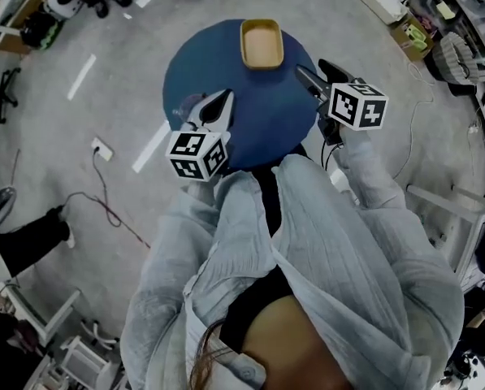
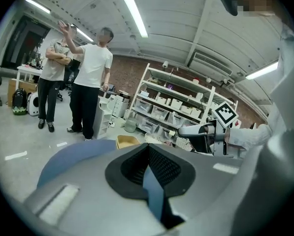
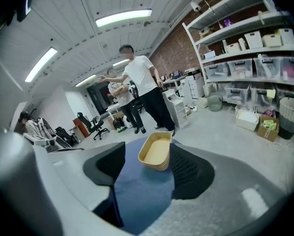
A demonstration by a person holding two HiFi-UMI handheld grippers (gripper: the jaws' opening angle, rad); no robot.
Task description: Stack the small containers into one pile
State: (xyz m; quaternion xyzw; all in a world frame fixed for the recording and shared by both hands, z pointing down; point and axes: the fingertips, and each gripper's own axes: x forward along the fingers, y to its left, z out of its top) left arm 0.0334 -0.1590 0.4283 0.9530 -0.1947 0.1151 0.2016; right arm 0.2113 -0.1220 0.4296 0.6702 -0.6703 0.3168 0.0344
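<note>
Seen from above, a round blue counter carries one pile of tan, shallow containers. The pile sits at the counter's 12 o'clock, close to the far rim. In the right gripper view its rims look layered, so several appear nested together. No loose container shows anywhere else on the counter.

The left tongs hover over the counter's 9 o'clock edge, clenched with nothing between them. The right tongs hover at about 2 o'clock, released and empty. The pile shows beyond the gap between their jaws, well apart from them.

Two people stand on the floor behind the counter, and storage shelves line a brick wall.

The stacking looks finished, so the step in hand is probably a check and a clean retreat. To do it well, both tongs should stay wide of the pile so no jaw clips a rim. Because the pile rests near the far edge, any nudge should push it towards the counter's centre, never outward. A look along the rims would confirm that each container sits level in the one below.
</note>
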